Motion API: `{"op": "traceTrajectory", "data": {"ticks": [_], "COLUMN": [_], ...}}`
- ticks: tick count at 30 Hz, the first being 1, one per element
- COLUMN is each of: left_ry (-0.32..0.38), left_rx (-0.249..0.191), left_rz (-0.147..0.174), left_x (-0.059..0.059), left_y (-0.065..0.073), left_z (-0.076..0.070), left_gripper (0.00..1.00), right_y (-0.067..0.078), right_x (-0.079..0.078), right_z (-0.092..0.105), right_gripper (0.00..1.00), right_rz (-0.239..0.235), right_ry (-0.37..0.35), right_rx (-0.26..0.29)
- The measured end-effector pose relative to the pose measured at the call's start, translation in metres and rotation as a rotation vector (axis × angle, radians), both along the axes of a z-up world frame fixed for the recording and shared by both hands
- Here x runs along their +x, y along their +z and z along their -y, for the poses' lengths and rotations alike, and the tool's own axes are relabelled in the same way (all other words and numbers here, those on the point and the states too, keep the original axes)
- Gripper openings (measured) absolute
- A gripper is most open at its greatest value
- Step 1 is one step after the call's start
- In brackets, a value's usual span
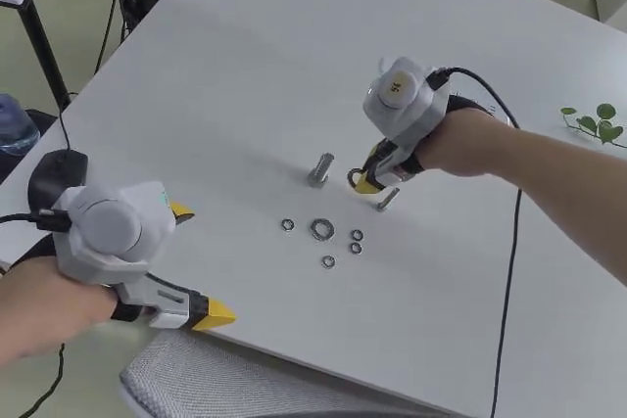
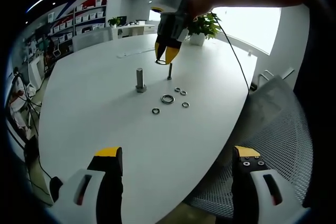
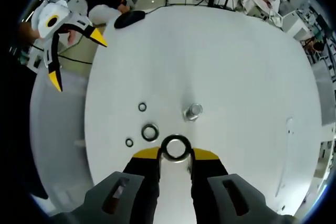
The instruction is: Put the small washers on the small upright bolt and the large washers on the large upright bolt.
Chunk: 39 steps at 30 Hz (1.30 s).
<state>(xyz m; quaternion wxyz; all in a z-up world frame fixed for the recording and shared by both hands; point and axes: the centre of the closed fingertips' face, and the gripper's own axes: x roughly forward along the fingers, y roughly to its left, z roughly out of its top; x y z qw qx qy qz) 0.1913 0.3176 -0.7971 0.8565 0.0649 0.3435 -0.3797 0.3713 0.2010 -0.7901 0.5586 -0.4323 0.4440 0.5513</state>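
My right gripper (image 1: pixel 362 183) is shut on a large washer (image 3: pixel 176 137) and hovers between the large upright bolt (image 1: pixel 321 170) and the small upright bolt (image 1: pixel 386 201), just above the table. In its own view the large bolt (image 3: pixel 192 112) stands just beyond the held washer. Loose on the white table (image 1: pixel 245 75) lie another large washer (image 1: pixel 322 230) and several small washers (image 1: pixel 288 225). My left gripper (image 1: pixel 201 263) is open and empty at the near left edge, away from the parts. From the left gripper view, the right gripper (image 2: pixel 167 53) hangs over the small bolt (image 2: pixel 169 71).
A black puck-like object (image 1: pixel 54 175) lies at the table's left edge. A grey mesh chair (image 1: pixel 225 389) sits under the near edge. A cable (image 1: pixel 509 271) trails across the table from the right gripper. A plant sprig (image 1: pixel 593 124) lies at the far right.
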Motion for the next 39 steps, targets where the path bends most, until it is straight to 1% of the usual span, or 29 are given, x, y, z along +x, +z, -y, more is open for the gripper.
{"op": "traceTrajectory", "data": {"ticks": [4,6,8,14,16,19,22,25,27,29,31,34,37,39], "left_ry": [0.01,0.02,0.027,0.057,0.059,0.061,0.063,0.066,0.067,0.069,0.075,0.08,0.082,0.076], "left_rx": [-0.002,0.0,-0.001,-0.016,-0.019,-0.021,-0.021,-0.022,-0.017,-0.016,-0.023,-0.03,-0.035,-0.031], "left_rz": [0.006,0.017,0.035,0.061,0.064,0.08,0.079,0.075,0.081,0.086,0.096,0.099,0.09,0.084], "left_x": [0.004,0.007,0.011,0.02,0.021,0.023,0.023,0.023,0.025,0.027,0.029,0.031,0.031,0.03], "left_y": [-0.001,0.0,0.002,0.004,0.004,0.006,0.006,0.005,0.005,0.005,0.006,0.007,0.005,0.003], "left_z": [-0.002,-0.003,-0.004,-0.009,-0.009,-0.008,-0.008,-0.008,-0.009,-0.01,-0.01,-0.01,-0.01,-0.009], "left_gripper": [0.87,0.86,0.86,0.88,0.88,0.88,0.89,0.88,0.88,0.88,0.89,0.9,0.9,0.89], "right_y": [0.005,0.004,0.005,0.009,0.008,0.004,0.002,0.002,0.001,0.001,-0.001,-0.005,-0.007,-0.011], "right_x": [0.004,0.008,0.01,0.011,0.013,0.019,0.025,0.025,0.026,0.027,0.026,0.023,0.022,0.021], "right_z": [-0.004,-0.005,-0.007,-0.015,-0.018,-0.022,-0.026,-0.031,-0.032,-0.034,-0.037,-0.041,-0.044,-0.045], "right_gripper": [0.21,0.21,0.21,0.21,0.21,0.21,0.21,0.21,0.21,0.21,0.21,0.21,0.21,0.21], "right_rz": [0.007,0.009,0.01,0.005,0.004,0.004,0.009,0.013,0.019,0.019,0.02,0.016,0.012,0.011], "right_ry": [-0.001,0.001,0.001,-0.003,0.0,0.002,0.005,0.014,0.026,0.022,0.028,0.044,0.046,0.055], "right_rx": [0.009,0.01,0.011,0.028,0.032,0.031,0.03,0.028,0.024,0.028,0.025,0.018,0.017,0.007]}}
